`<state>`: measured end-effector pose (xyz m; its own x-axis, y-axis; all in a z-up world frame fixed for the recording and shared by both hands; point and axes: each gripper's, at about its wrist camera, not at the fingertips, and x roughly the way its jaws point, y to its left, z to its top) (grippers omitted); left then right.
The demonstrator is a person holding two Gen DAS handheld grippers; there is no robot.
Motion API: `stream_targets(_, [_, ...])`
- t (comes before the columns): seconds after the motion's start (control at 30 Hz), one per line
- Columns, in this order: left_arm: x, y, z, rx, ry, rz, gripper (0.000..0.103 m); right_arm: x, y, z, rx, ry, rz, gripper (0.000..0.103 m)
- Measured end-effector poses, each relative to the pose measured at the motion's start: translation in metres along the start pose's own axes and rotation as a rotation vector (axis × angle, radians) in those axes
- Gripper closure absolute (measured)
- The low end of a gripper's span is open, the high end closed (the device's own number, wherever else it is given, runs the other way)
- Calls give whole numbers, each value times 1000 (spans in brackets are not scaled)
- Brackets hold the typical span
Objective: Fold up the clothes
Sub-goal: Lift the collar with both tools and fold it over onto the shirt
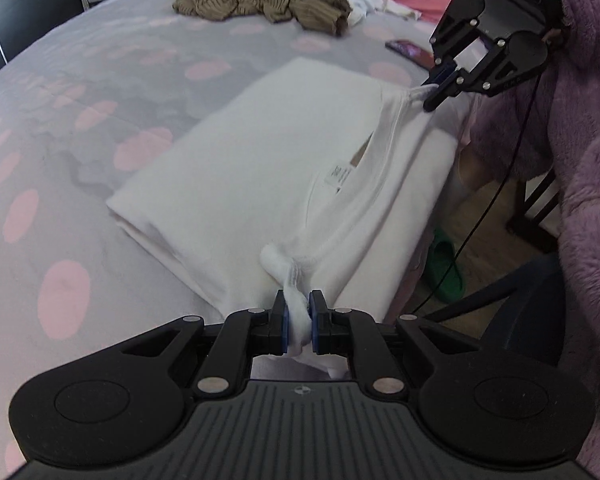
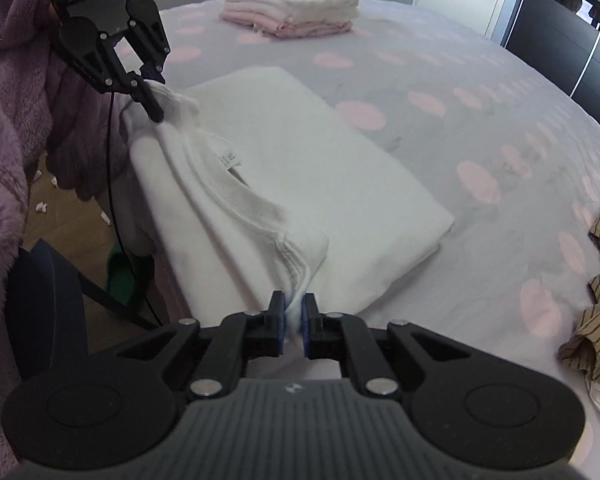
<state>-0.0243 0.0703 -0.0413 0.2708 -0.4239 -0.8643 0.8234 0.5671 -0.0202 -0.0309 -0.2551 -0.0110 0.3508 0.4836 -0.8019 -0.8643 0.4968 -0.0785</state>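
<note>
Pinching white shirt (image 1: 260, 168) with both grippers' fingers | grey pink-dotted bedspread (image 2: 480, 128) | folded stack (image 2: 290, 4) behind

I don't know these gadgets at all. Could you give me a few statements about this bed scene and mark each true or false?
1. Both grippers, left and right, have their jaws shut on the white shirt. True.
2. The shirt's neck label is showing. True.
3. The folded stack is all black. False: it is pale, with white, pink and grey.
4. The striped brown garment is neatly folded. False: it lies crumpled.
5. The bedcover has pink spots. True.
</note>
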Motion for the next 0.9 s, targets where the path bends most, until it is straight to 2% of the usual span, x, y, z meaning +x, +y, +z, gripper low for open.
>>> stream_targets(0.13, [-3, -3, -2, 1, -3, 9, 94, 12, 9, -7, -36, 46, -1, 91])
stream_targets(0.17, [-5, -5, -2, 4, -12, 13, 90, 13, 10, -7, -41, 51, -3, 88])
stream_targets(0.23, [-9, -8, -1, 16, -34, 19, 79, 10, 10, -5, -36, 34, -6, 83])
stream_targets(0.27, [-11, -10, 0, 24, -45, 29, 75, 9, 9, -2, -32, 21, -11, 75])
stream_targets(0.43, [-11, -16, 8, 36, -90, 48, 74, 13, 0, 12, 41, -37, -17, 62])
stream_targets(0.53, [-8, -22, 12, 71, -86, 36, 76, 22, -5, 18, 107, -52, 22, 62])
stream_targets(0.57, [-9, -25, 11, 81, -90, 17, 81, 23, -5, 19, 115, -57, 45, 65])
stream_targets(0.67, [-13, -33, 9, 106, -90, -34, 84, 19, 2, 17, 88, -67, 107, 67])
stream_targets(0.83, [-5, -41, 1, 133, -27, -93, 85, 18, 15, 6, 84, 1, 231, 65])
stream_targets(0.9, [0, -45, 0, 152, 3, -108, 85, 24, 22, 3, 63, 44, 252, 65])
